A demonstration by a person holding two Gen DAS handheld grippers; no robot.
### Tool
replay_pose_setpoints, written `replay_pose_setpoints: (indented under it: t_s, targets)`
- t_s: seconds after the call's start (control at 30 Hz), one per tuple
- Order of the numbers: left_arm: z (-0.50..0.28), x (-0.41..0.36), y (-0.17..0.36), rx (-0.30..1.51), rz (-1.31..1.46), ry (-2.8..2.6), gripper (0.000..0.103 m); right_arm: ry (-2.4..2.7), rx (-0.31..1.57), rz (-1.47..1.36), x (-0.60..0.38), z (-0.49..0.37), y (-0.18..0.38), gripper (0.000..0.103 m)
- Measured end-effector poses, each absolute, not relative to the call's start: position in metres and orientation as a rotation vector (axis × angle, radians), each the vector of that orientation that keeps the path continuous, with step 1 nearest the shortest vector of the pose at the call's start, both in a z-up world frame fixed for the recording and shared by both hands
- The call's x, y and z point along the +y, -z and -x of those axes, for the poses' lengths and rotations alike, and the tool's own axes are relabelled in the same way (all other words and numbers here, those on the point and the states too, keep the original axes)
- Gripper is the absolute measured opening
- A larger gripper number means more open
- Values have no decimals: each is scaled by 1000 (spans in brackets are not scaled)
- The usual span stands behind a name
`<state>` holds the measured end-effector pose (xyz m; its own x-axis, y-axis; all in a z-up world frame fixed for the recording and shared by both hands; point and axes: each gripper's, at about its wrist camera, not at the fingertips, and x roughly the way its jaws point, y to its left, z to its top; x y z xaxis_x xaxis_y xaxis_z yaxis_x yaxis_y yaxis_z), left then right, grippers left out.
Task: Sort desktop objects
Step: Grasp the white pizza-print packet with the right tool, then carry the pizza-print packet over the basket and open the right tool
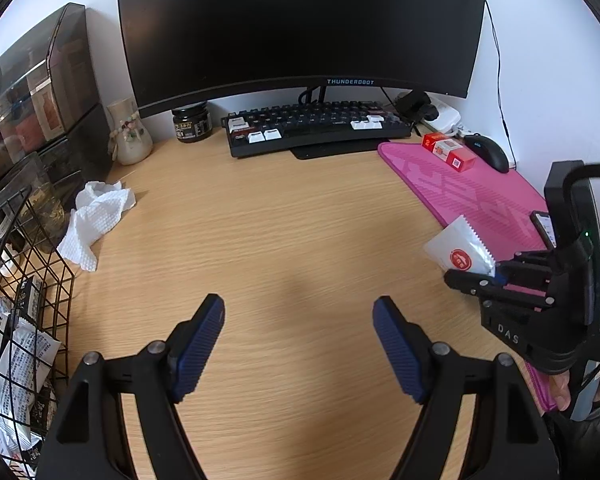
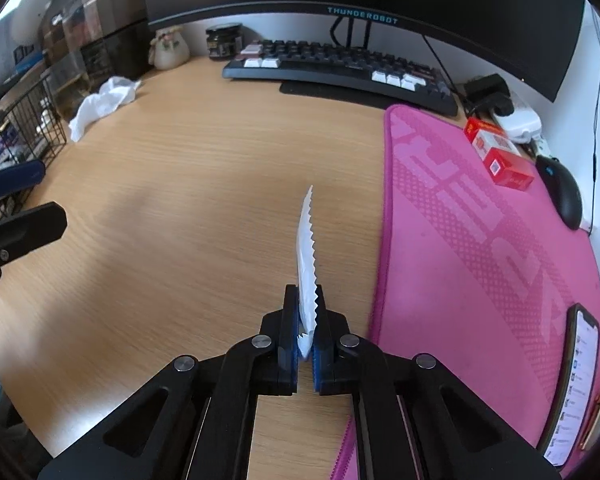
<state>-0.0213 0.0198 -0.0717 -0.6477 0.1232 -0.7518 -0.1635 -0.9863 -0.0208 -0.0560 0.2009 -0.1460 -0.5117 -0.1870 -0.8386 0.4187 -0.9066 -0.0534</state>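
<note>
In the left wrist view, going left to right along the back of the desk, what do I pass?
Stacked drawer boxes → cream vase → dark jar → keyboard → red box on the pink mat → black mouse.

"THUNDEROBOT" on the monitor point(image 1: 300, 32) bezel, "DAS" on the right tool point(image 1: 485, 276), "2" on the red box point(image 1: 449, 152).

matt wood-grain desk point(image 1: 284, 216), glossy foil sachet point(image 1: 458, 250)
</note>
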Motion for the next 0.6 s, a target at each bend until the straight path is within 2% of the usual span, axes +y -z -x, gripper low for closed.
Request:
replay_pose_setpoints:
  t_s: [0.6]
  targets:
    - [21, 17, 72, 76, 1231, -2722, 79, 2432, 292, -1297, 204, 54, 143, 6]
